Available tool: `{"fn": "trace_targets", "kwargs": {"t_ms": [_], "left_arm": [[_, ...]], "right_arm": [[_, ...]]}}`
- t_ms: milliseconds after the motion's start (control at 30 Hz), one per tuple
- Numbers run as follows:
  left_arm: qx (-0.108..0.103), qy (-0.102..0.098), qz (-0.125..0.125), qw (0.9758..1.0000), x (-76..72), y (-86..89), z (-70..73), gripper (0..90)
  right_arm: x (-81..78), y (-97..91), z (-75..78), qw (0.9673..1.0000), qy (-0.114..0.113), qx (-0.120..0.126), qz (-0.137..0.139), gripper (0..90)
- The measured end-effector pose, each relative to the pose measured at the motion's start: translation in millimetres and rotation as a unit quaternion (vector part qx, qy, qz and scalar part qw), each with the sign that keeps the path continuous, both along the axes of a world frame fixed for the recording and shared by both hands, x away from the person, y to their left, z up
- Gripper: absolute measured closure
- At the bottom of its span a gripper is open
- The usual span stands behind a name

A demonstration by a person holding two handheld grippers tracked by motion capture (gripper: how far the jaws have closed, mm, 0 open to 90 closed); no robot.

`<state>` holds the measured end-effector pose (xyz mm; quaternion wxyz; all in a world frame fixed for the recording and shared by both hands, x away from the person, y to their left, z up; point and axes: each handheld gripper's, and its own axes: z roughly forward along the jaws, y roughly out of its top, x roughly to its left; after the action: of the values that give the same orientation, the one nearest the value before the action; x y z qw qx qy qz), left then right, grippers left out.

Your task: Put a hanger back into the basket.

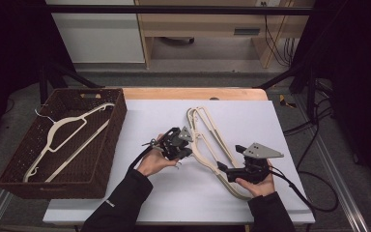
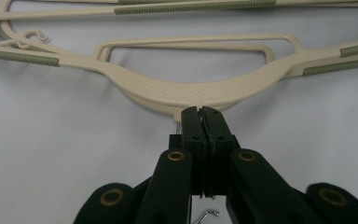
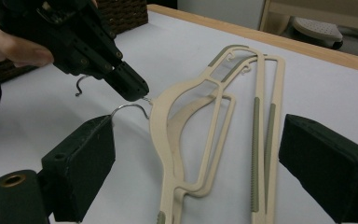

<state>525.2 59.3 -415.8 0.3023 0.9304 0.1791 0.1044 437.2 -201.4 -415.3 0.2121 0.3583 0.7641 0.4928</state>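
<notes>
Your left tongs (image 1: 187,140) sit cradled in your left hand (image 1: 153,162), palm turned up, jaws pressed tight together and pointing away to the right. Your right tongs (image 1: 221,167) rest in your right hand (image 1: 257,185), jaws spread wide apart and aimed left toward the other pair. Both forearms come in from the near edge in dark sleeves, the left angled inward, and a cable trails from each pair

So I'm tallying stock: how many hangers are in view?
3: one lies in the brown basket; two are stacked on the white table, the upper hanger held by its wire hook in the left gripper. More could hide beneath.
</notes>
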Motion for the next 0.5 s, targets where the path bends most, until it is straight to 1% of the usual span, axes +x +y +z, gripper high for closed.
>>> {"fn": "trace_targets", "kwargs": {"t_ms": [100,133,167,200,267,300,333,367,400,467,500], "left_arm": [[0.007,0.0,0.0,1.0,-3.5,-1.3,3.5,88.8],[0.008,0.0,0.0,1.0,-4.4,-1.7,4.4,88.8],[0.01,0.001,0.0,1.0,-5.2,-1.7,5.8,88.8],[0.007,0.002,0.001,1.0,-5.9,-1.9,6.9,88.8],[0.007,0.002,0.004,1.0,-6.7,-2.2,9.8,88.8],[0.008,0.002,0.003,1.0,-7.2,-2.5,11.3,88.7],[0.009,0.004,0.003,0.9999,-7.4,-3.0,12.9,88.8],[0.014,-0.001,0.003,0.9999,-7.8,-3.4,14.5,88.8],[0.012,0.0,0.004,0.9999,-9.0,-4.5,15.7,88.8],[0.016,-0.002,0.003,0.9999,-10.5,-5.9,19.2,88.8],[0.014,-0.001,0.003,0.9999,-11.6,-7.0,20.2,88.7]], "right_arm": [[4.3,8.6,-2.3,1.0,0.005,-0.005,0.002,13.4],[7.4,14.3,-4.4,0.9999,0.009,-0.008,0.007,14.6],[7.4,14.3,-4.4,0.9999,0.009,-0.008,0.007,14.6],[10.0,20.4,-6.8,0.9997,0.011,-0.018,0.015,16.5],[11.2,23.2,-8.1,0.9995,0.015,-0.022,0.02,17.1],[12.8,26.1,-9.7,0.9993,0.018,-0.026,0.021,17.5],[15.4,31.1,-12.6,0.9989,0.025,-0.033,0.022,18.6],[15.4,31.1,-12.6,0.9989,0.025,-0.033,0.022,18.6],[17.1,33.0,-14.1,0.9988,0.024,-0.037,0.023,19.1],[19.0,36.5,-16.5,0.9984,0.034,-0.041,0.021,20.4],[20.3,38.0,-17.7,0.9981,0.032,-0.047,0.022,21.2]]}}
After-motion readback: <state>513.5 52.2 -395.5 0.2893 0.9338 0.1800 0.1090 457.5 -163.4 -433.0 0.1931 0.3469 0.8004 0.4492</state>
